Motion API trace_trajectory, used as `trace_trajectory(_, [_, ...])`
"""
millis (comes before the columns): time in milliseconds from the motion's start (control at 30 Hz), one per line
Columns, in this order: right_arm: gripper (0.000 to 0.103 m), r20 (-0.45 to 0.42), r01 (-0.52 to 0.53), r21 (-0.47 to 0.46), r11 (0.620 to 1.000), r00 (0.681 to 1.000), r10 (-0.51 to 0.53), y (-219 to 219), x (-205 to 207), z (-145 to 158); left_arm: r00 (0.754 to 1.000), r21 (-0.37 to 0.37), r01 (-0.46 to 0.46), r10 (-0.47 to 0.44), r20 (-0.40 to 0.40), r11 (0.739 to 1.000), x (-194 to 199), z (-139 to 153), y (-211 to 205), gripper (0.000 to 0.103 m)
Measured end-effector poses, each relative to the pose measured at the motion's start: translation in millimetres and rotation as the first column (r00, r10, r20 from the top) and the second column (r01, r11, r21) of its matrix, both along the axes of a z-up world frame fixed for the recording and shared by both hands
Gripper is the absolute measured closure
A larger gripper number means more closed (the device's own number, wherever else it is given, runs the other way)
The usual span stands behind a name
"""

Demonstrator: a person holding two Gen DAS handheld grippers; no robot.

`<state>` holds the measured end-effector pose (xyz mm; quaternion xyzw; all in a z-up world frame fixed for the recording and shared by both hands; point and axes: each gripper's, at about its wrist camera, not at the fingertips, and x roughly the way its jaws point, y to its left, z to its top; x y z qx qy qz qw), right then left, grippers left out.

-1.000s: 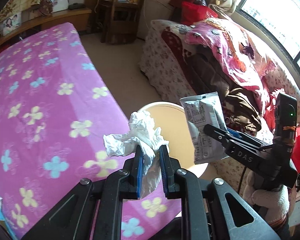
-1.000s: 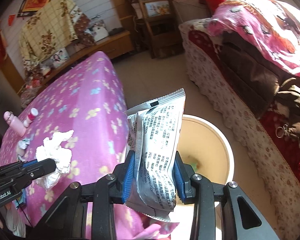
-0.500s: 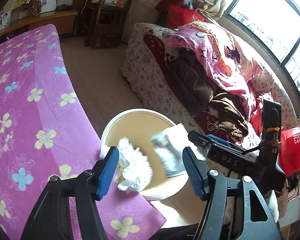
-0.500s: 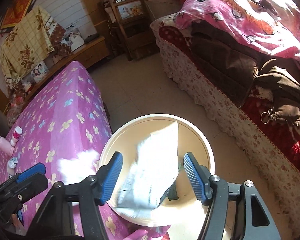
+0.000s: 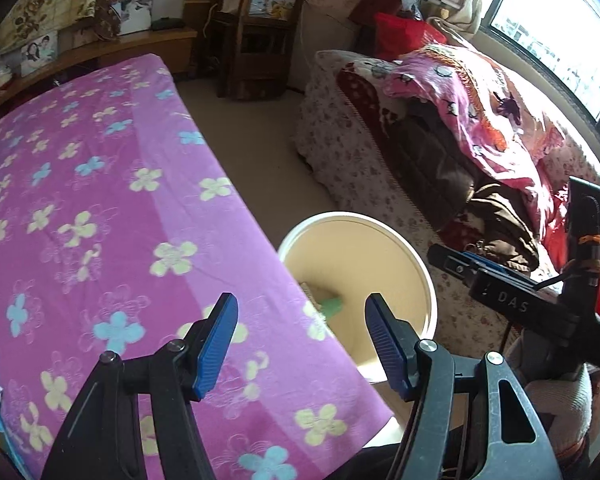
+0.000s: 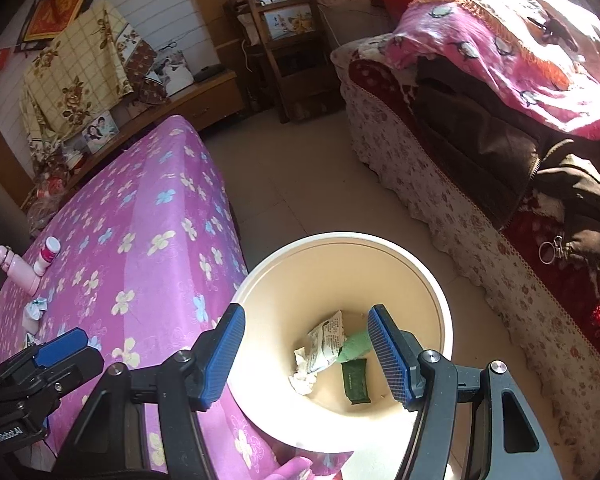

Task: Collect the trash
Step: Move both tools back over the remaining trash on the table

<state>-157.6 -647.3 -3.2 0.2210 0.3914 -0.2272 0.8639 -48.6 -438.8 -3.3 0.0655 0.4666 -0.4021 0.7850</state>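
A cream round bin stands on the floor beside the purple flowered table; it also shows in the left wrist view. Inside lie a grey printed wrapper, a crumpled white tissue, a green piece and a dark green packet. My right gripper is open and empty above the bin. My left gripper is open and empty over the table's edge by the bin. The right gripper shows at the right of the left wrist view.
A pink bottle, a small pink-and-white bottle and crumpled scraps lie at the table's far end. A sofa piled with a pink blanket and clothes runs along the right. A wooden shelf stands at the back.
Both grippers opened. The tissue dropped from the left one and the wrapper from the right one; both now lie in the bin.
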Motion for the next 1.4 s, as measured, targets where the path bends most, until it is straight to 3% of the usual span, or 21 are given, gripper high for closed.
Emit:
trace_trajectory(500, [0.035,0.04,-0.124,-0.053,0.991,0.991,0.126,63,27,17,0.99,0.025,-0.134,0.133,0.056,0.991,11,14,67,0.036])
trace_trajectory(967, [0.035,0.036,-0.335,-0.023,0.942,0.941,0.335,161,67,14,0.964,0.048,-0.265,0.262,0.049,0.963,23,25,166,0.035])
trace_trajectory(1167, [0.035,0.043,-0.454,0.035,0.891,0.891,0.452,208,89,8,0.946,0.062,-0.325,0.323,0.039,0.944,27,29,226,0.032])
trace_trajectory(1300, [0.035,0.066,-0.547,0.086,0.833,0.837,0.543,245,102,5,0.925,0.077,-0.379,0.377,0.044,0.922,33,33,271,0.032])
trace_trajectory(1400, [0.035,0.091,-0.638,0.133,0.759,0.77,0.631,280,112,2,0.899,0.088,-0.438,0.435,0.057,0.894,40,38,309,0.032])
